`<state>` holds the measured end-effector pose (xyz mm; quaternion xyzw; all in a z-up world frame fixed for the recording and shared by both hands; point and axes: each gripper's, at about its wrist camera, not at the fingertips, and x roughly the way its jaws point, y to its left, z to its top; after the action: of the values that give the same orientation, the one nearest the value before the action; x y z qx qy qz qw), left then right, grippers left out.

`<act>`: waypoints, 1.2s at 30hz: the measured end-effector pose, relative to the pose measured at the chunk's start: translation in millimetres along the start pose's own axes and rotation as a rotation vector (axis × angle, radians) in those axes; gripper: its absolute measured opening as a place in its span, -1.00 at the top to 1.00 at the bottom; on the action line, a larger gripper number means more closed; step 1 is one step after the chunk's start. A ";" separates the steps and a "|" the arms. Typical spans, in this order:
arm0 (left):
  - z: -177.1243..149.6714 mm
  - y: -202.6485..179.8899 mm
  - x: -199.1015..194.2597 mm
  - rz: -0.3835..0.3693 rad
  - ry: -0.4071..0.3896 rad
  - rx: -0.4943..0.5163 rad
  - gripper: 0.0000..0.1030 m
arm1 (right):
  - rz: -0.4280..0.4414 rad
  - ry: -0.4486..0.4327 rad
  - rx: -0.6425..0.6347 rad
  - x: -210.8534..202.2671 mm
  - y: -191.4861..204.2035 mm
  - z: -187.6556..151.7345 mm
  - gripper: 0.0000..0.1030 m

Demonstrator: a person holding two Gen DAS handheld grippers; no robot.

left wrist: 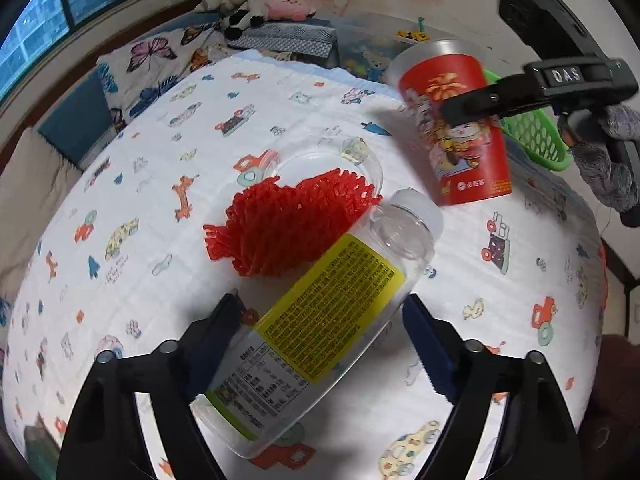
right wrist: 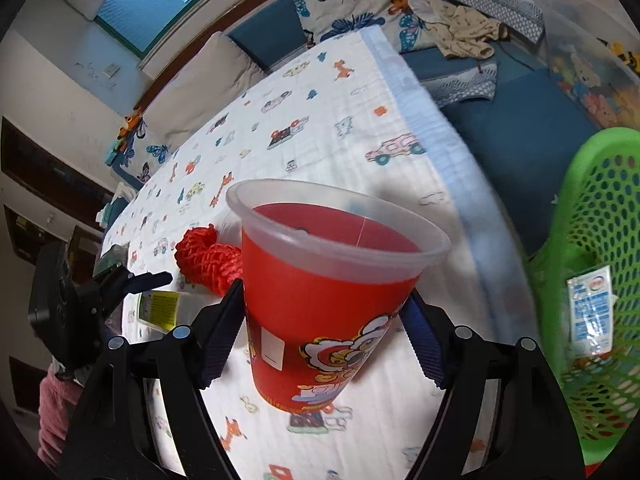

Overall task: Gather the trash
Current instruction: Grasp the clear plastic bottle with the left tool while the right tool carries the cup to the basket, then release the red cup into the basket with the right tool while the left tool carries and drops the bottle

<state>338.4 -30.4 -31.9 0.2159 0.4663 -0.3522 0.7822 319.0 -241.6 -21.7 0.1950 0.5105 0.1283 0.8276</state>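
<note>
A clear plastic bottle (left wrist: 320, 320) with a yellow label sits tilted between the fingers of my left gripper (left wrist: 320, 332), which is shut on it above the patterned cloth; it also shows in the right wrist view (right wrist: 160, 308). My right gripper (right wrist: 324, 312) is shut on a red plastic cup (right wrist: 324, 304), held upright just above the cloth; the cup (left wrist: 456, 128) and gripper (left wrist: 472, 108) also show in the left wrist view. A red foam net (left wrist: 288, 224) lies on a clear plastic lid (left wrist: 372, 164) beside the bottle. A green mesh basket (right wrist: 600, 280) stands at the right and holds a white packet (right wrist: 592, 312).
The white cloth (left wrist: 140, 220) with cartoon prints covers the table. Behind it are butterfly-print pillows (left wrist: 148, 64), plush toys (left wrist: 248, 0) and a clear storage box (right wrist: 592, 60) on blue bedding. The left gripper (right wrist: 100, 292) shows at the left of the right wrist view.
</note>
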 end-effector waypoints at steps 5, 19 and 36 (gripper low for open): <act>-1.2 -6.4 -1.1 0.008 0.039 -0.034 -0.34 | -0.011 -0.026 -0.004 -13.5 -10.2 -3.8 -0.45; -3.8 -39.3 7.8 0.090 0.003 -0.117 0.07 | -0.168 -0.147 -0.024 -84.4 -71.6 -23.4 -0.45; -2.9 -77.2 -34.0 0.096 -0.125 -0.249 0.15 | -0.407 -0.149 0.017 -94.7 -167.7 -42.2 -0.45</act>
<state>267.9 -67.5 -4.0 0.1172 0.4460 -0.2665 0.8464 241.2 -421.9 -39.5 0.1038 0.4778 -0.0604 0.8702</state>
